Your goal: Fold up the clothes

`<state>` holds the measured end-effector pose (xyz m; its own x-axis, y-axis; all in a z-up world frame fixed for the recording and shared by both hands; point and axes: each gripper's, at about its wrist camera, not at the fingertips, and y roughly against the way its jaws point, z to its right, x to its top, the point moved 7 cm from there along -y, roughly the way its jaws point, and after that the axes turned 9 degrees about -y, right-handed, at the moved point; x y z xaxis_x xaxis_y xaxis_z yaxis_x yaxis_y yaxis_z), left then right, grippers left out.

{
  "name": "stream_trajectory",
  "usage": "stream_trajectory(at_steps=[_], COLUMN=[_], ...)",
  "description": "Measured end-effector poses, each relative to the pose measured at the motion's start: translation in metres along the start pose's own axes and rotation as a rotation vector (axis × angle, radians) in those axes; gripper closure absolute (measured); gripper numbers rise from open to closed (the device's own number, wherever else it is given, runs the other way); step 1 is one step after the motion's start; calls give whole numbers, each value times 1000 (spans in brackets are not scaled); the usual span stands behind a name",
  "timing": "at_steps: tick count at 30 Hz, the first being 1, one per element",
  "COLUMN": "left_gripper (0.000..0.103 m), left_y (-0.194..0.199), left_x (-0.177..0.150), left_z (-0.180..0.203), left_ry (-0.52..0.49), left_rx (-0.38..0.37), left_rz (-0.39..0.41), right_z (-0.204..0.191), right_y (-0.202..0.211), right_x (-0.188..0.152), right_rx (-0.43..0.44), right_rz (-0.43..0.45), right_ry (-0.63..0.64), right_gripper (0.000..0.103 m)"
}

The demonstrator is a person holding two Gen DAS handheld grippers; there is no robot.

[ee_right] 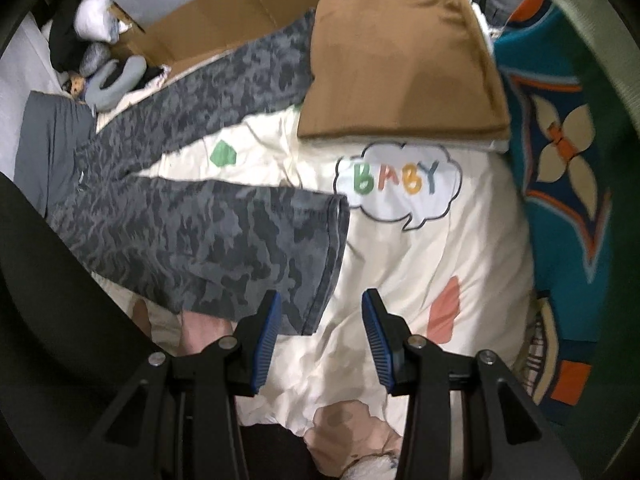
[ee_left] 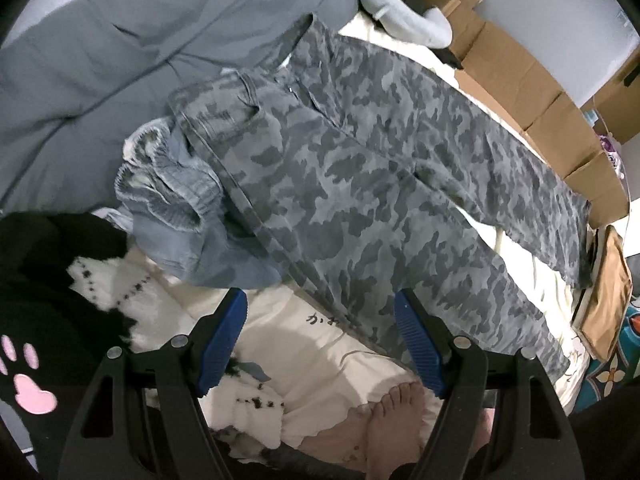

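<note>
We see soft, even indoor light on both views, bright on the cream bedspread and dim toward the black fisheye corners. Straight edges bow near the rims. The right wrist view is smeared with motion blur, strongest on the teal patterned cloth. The left wrist view is sharper on the camouflage trousers, with faint shadows beneath them.

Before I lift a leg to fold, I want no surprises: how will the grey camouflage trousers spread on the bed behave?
The grey camouflage trousers will probably droop, being soft cloth. Heavier at the waistband, likely. The spread legs may drag.
</note>
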<state>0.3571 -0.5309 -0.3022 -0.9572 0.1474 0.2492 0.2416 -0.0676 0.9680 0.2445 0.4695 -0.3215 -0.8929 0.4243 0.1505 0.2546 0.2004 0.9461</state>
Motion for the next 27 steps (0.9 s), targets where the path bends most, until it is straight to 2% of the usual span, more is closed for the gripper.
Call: stream_trajectory(at_steps=[17, 19, 21, 27], left_gripper=[26, 26, 26, 26], left_y=[-84, -94, -103, -125], left_x=[-36, -39, -42, -47], left_z=[9, 12, 15, 26], left_ry=[-6, -17, -27, -53], left_rx=[-8, -10, -11, -26], left_rz=[-107, -122, -136, -168], right_z=[0, -4, -8, -13], right_y=[-115, -127, -139, -173], right_x=[-46, -52, -56, -66], right_rx=[12, 17, 20, 17], right_rz=[-223, -246, -265, -319], right_ry=[18, 33, 46, 42], right_gripper=[63, 60, 50, 48])
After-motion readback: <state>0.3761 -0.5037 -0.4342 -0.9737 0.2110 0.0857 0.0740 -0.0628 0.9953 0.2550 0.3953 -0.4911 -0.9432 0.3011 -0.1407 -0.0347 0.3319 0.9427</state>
